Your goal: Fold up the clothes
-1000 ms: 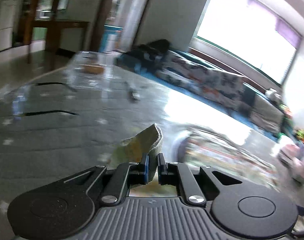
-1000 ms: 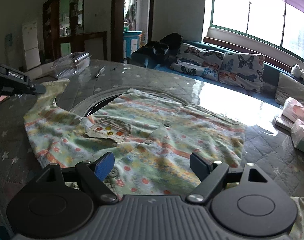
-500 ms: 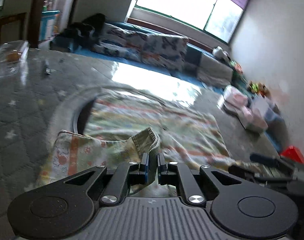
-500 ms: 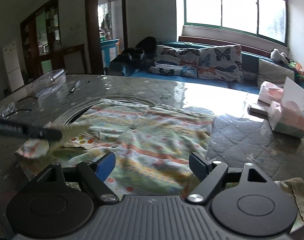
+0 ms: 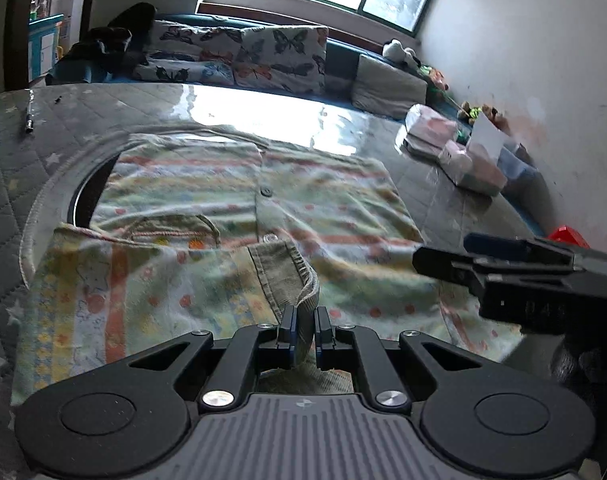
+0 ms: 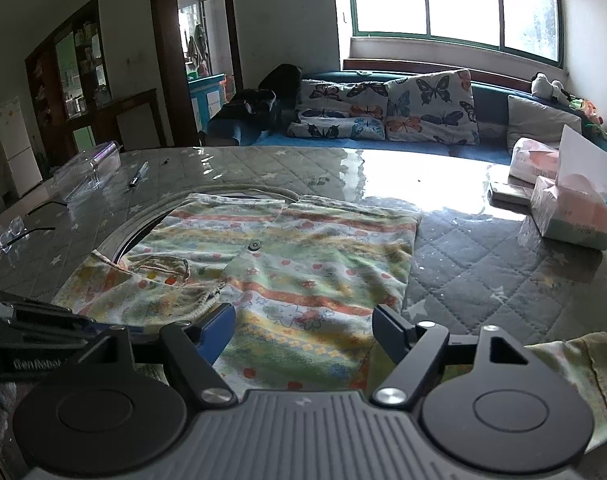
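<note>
A pale green child's shirt [image 6: 303, 252] with orange and yellow stripes lies front up on the quilted table [image 6: 483, 264]; it also shows in the left wrist view [image 5: 231, 184]. My left gripper [image 5: 303, 334] is shut on the ribbed cuff of the left sleeve [image 5: 299, 280] and holds it over the shirt's front. The sleeve [image 6: 143, 292] lies folded across the chest pocket. My right gripper [image 6: 303, 328] is open and empty, low over the shirt's near part. The other sleeve [image 6: 575, 368] lies at the lower right.
A tissue box [image 6: 571, 212] and a pink pack [image 6: 535, 160] stand at the table's right. A clear plastic case [image 6: 87, 168], a pen [image 6: 137, 174] and glasses [image 6: 15, 228] lie at the left. A sofa with butterfly cushions [image 6: 383, 108] runs behind the table.
My left gripper has carried the sleeve cuff from the left side inward over the shirt's front, next to my right gripper. The right gripper has stayed open over the shirt's near part.
</note>
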Tool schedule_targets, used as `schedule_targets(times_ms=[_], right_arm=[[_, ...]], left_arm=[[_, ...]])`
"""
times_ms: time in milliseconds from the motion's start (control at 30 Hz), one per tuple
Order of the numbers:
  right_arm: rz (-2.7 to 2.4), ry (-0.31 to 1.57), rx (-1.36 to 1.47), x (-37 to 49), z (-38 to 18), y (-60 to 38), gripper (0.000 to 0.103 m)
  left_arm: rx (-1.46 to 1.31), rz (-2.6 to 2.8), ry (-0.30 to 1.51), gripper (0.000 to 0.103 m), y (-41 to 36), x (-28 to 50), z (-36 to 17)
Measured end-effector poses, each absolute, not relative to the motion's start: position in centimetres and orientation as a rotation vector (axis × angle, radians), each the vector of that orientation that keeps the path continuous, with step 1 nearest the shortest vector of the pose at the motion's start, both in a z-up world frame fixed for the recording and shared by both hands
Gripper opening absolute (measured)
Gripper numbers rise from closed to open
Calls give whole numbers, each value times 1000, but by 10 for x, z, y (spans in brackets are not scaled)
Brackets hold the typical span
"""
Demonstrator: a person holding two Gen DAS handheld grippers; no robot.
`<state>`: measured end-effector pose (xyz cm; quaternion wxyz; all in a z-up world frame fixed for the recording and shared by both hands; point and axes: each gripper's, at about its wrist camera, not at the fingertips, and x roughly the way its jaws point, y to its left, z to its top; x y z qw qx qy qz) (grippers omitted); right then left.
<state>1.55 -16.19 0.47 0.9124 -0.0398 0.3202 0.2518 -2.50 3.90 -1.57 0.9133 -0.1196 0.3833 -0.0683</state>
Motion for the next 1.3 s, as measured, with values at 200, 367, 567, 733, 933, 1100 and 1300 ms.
schedule_targets(times_ms=[200, 367, 567, 733, 933, 1100, 1300], right_arm=[[525, 667, -85, 15, 4, -156, 76], [528, 675, -86, 16, 3, -154, 73], [544, 687, -94, 15, 2, -149, 71], [574, 700, -100, 14, -1, -139, 67], [608, 719, -105, 14, -5, -127, 61], [655, 738, -112, 16, -8, -113, 55], [709, 787, -117, 25, -21, -88, 40]], left_arm=[[-245, -162, 801, 14, 39, -26, -17], [-242, -164, 796, 20, 42, -29, -14], [-232, -104, 749, 48, 60, -37, -4], [-206, 11, 716, 78, 83, -41, 2], [-205, 122, 689, 98, 110, -45, 4], [-212, 196, 679, 103, 128, -50, 2], [-237, 262, 689, 103, 146, -54, -4]])
